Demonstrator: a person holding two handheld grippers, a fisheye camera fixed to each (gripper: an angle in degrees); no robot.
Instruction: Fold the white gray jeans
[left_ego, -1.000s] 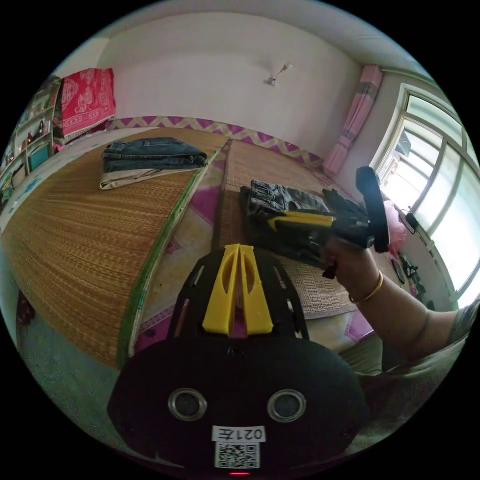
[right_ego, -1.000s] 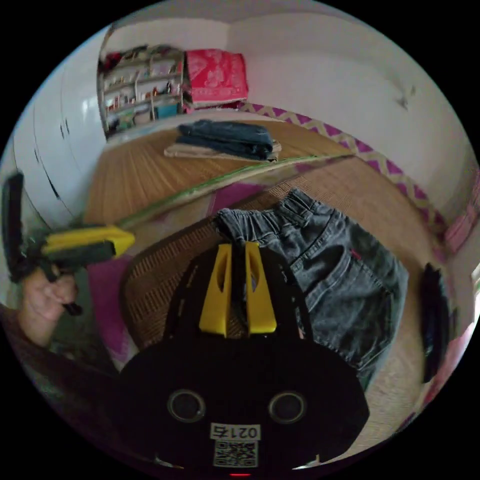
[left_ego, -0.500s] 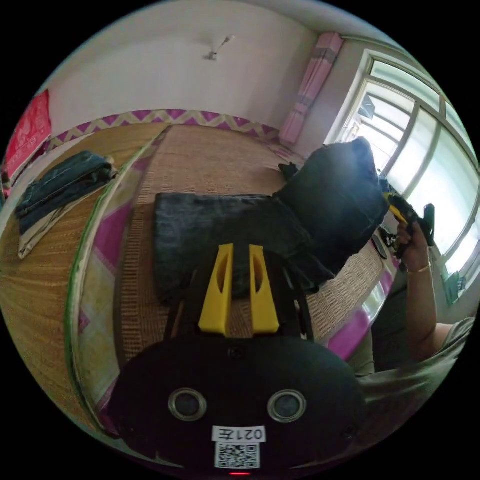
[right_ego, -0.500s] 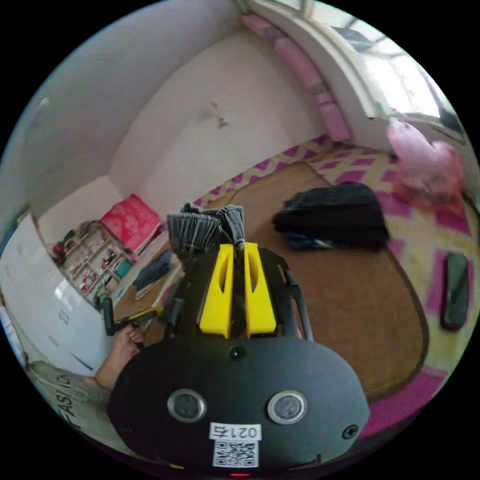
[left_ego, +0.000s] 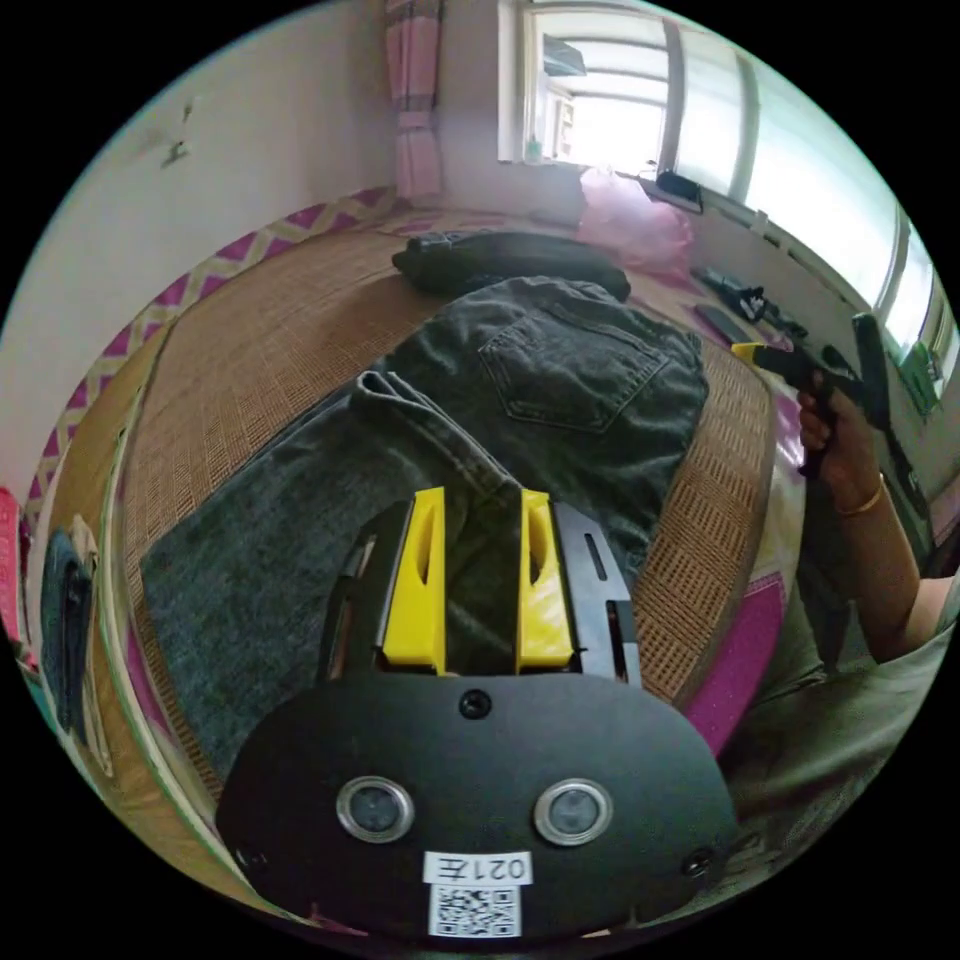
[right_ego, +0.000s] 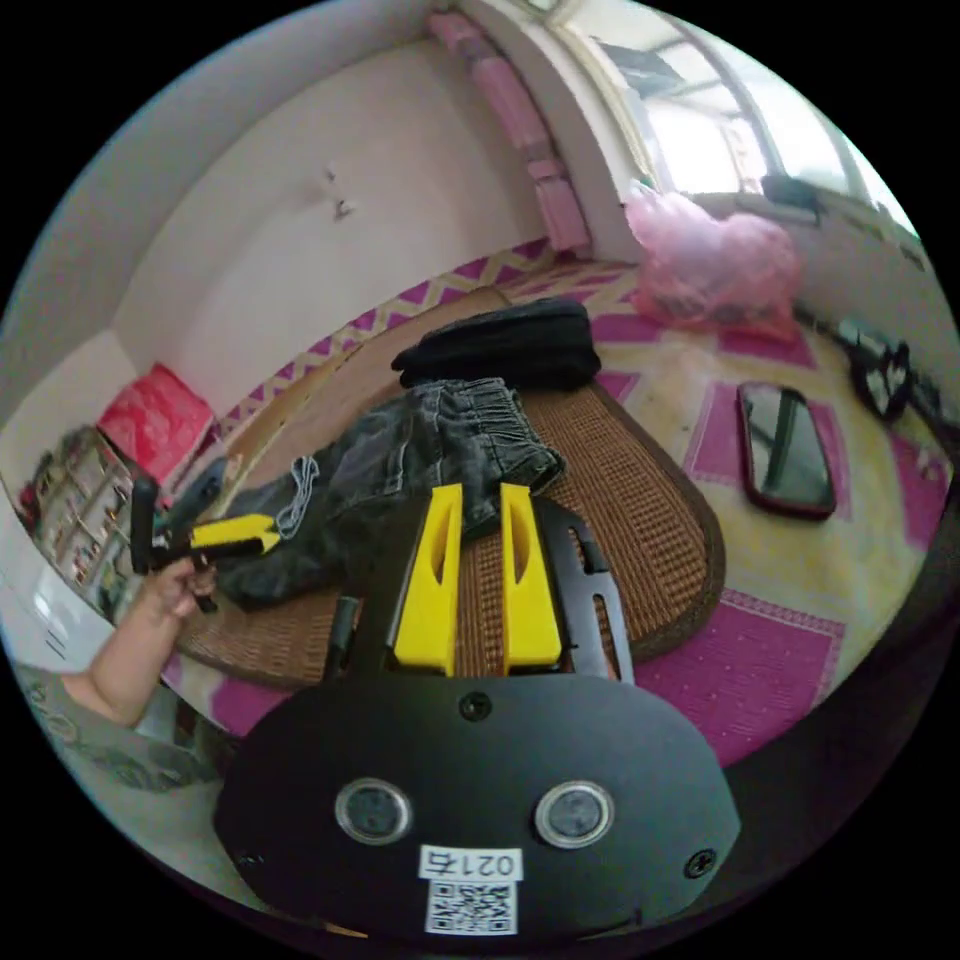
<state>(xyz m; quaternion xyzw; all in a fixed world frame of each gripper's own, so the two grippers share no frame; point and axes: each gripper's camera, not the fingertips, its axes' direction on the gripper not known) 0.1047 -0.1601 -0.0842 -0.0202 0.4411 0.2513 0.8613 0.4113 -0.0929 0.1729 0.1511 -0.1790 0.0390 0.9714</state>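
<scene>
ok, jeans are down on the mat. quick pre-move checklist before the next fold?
1. Gray jeans lying on the woven mat: ok.
2. Left gripper open, over the denim, nothing pinched: ok.
3. Right gripper open, off the waistband: ok.
4. Cloth flat: not ok, a raised fold runs across the legs.
5. Black folded garment right at the waistband; touching or apart: cannot tell.
6. Phone lies off the mat, away from the jeans: ok.
</scene>
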